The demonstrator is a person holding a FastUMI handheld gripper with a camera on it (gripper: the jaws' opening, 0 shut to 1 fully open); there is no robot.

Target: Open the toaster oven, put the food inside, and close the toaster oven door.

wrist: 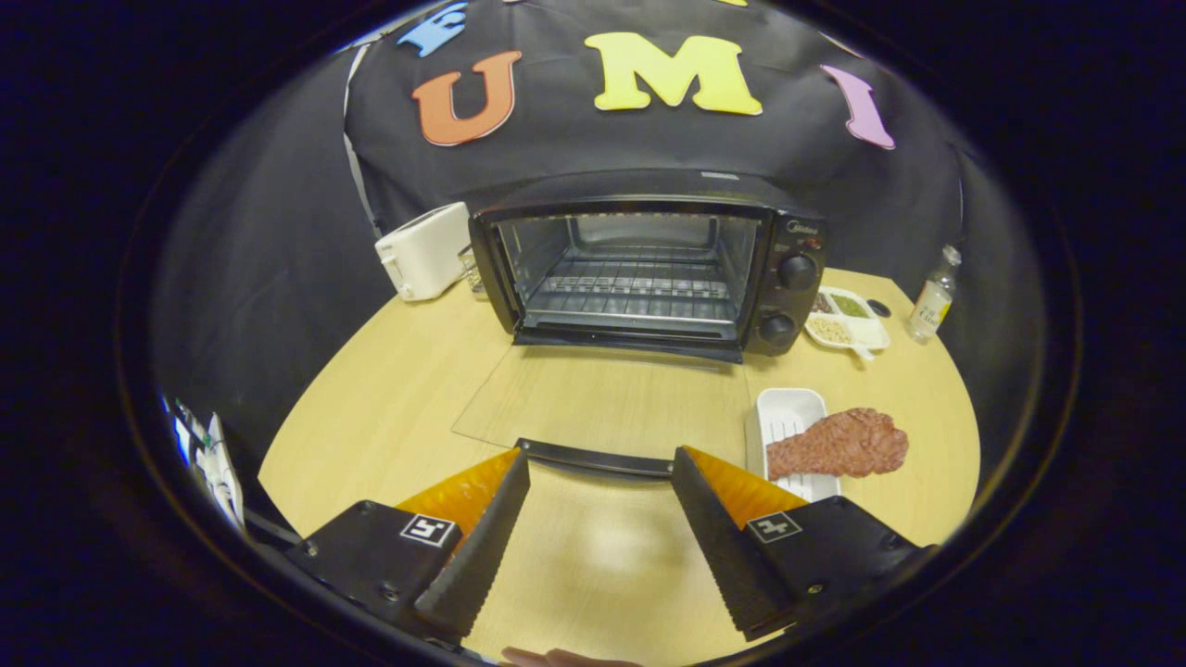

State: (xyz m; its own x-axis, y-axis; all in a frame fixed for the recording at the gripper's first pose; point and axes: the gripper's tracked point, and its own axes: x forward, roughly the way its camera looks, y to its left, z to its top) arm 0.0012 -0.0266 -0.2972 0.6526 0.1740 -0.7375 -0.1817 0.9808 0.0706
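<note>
1. Right, the gripper (600, 482) sits low over the wooden table (389, 408), its two fingers (482, 528) spread wide apart with nothing pinched between them.
2. Just ahead of the fingertips lies the dark handle (593, 458) of the toaster oven's glass door (602, 398). That door is folded all the way down, lying flat over the tabletop, and you can see the wood grain through it.
3. Whether the fingertips touch the handle is hard to tell; they flank it, one near each end.
4. Beyond the door stands the black toaster oven (649, 269), mouth wide open, and a wire rack (635, 292) shows inside the empty chamber.
5. Two round knobs (797, 271) stack one above the other on the oven's panel, on the right of the opening.
6. And there's the food: a reddish-brown slab of meat (839, 443), off to the right of the right finger and beside the door's handle end. It rests partly on a white rectangular tray (783, 408) and hangs over the tray's edge onto the table.
7. To the left of the oven, a white toaster (424, 250) stands just beside it.
8. To the right of the oven, near the knobs, sits a white divided dish (848, 320) with small portions in its compartments.
9. Farther right, a small clear bottle (932, 301) stands upright near the table's edge, well apart from the meat.
</note>
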